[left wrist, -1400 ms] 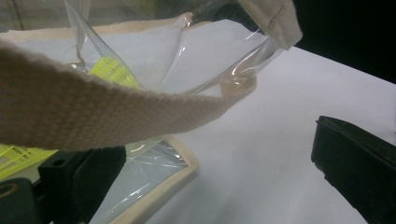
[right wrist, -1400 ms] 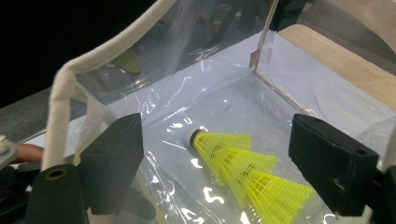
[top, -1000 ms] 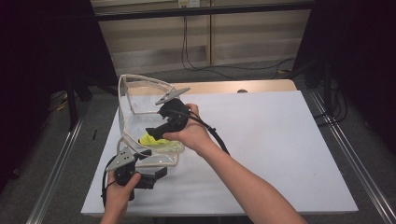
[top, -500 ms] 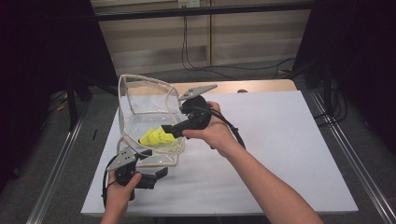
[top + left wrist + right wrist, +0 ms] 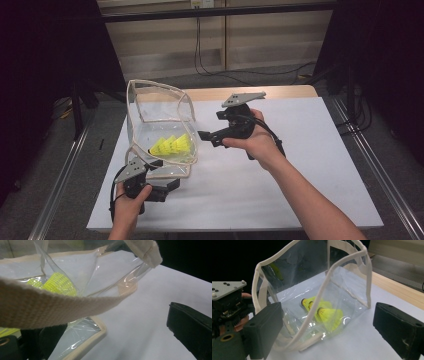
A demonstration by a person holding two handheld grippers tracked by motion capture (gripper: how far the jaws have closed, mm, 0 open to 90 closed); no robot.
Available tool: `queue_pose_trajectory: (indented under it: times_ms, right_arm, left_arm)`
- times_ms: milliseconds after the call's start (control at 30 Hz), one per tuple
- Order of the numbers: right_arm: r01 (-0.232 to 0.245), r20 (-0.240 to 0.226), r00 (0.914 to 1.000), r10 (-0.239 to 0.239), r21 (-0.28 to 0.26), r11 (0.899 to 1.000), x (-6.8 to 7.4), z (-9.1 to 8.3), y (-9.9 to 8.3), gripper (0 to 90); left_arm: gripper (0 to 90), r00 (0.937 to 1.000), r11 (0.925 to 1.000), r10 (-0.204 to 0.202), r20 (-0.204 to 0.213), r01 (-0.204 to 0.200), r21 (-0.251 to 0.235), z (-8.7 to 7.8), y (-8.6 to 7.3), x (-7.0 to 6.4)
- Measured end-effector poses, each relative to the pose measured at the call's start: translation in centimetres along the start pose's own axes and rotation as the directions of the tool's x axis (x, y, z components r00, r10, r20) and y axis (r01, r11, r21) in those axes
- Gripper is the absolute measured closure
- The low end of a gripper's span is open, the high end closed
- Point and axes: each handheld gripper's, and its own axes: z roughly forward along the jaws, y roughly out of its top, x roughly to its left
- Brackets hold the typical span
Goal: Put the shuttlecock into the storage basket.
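**Clear plastic bag, yellow shuttlecocks inside**

Clear, glossy plastic formed the bag [image 5: 160, 131], creased and catching glare, with beige woven webbing stitched along every edge and looping up as handles. It stood open and slumped on the white table [image 5: 300, 165], at the left half, its mouth tilted up and toward the right. The webbing showed a coarse ribbed weave in the left gripper view, where 1 strap [image 5: 62, 306] crossed close in front of the lens.

At the bottom of the bag lay 3 shuttlecocks [image 5: 172, 145], bright yellow, cone-shaped, with fine mesh skirts and dark rounded caps. They rested side by side, touching, caps pointing the same way [image 5: 324, 313].

The left gripper [image 5: 167, 184] sat low at the near left corner of the bag, held in the left hand [image 5: 129, 200]. Its jaws stood apart, 1 blocky black jaw well off to the side over bare table, the other under the bag's near edge, where strap and plastic hid it; whether it touched the bag I cannot tell.

The right gripper [image 5: 205, 136] hung just right of the bag's mouth, held in the right hand [image 5: 255, 140], a grey 3-cornered plate [image 5: 243, 98] on top. Its jaws were spread wide, matte black and rectangular, holding nothing; in the right gripper view the bag lay between and beyond them, clear of both.
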Motion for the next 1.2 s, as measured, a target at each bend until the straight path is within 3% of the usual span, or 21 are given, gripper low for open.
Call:
queue_pose_trajectory:
  times_ms: [633,1200]
  right_arm:
    - [-0.004,0.027,0.9996,0.005,-0.035,0.999,-2.4,-3.7,-4.6,9.3]
    - [-0.015,0.08,0.9966,0.018,-0.033,0.999,-4.1,-5.3,-8.4,9.3]
  left_arm:
    - [3.3,1.0,1.0,-0.004,-0.007,0.004,0.0,-0.1,0.0,0.0]
    - [3.3,1.0,1.0,0.002,-0.003,-0.002,0.003,0.1,0.0,-0.1]
